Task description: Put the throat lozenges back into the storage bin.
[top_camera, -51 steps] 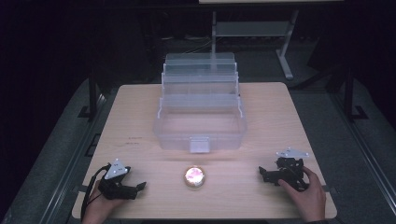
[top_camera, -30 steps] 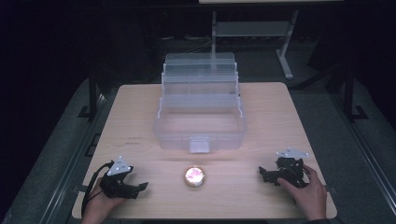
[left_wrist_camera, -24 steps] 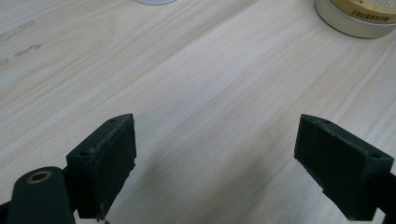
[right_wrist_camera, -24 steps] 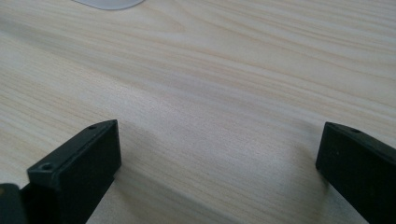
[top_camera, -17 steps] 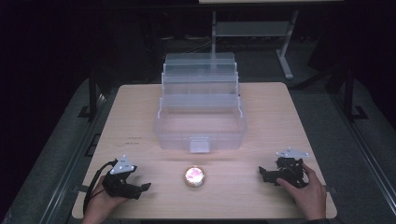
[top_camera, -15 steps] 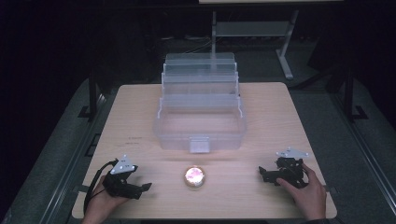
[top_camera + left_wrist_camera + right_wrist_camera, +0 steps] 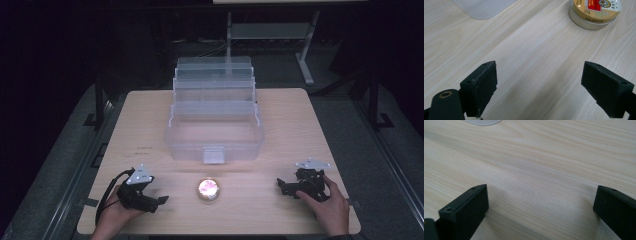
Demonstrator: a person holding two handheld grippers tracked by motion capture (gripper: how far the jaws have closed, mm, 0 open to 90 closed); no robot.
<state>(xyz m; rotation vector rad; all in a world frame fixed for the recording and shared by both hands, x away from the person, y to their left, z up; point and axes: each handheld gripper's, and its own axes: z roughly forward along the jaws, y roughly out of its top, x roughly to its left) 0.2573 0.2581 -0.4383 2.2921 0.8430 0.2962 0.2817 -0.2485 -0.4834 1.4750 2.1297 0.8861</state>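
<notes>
On the pale wooden surface (image 7: 280, 115) our left gripper (image 7: 159, 201) and right gripper (image 7: 281, 187) lay with fingers spread and empty, the small round metal tin (image 7: 208, 189) untouched before the clear plastic tiered box (image 7: 214, 120).

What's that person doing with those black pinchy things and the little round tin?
A person holds a black tool in each hand at a light wooden table. The left tool is open and points toward the small round metal tin with a gold label, without touching it. The right tool is open too, resting near the other side. Behind the tin stands a clear plastic tiered box, opened out.
</notes>
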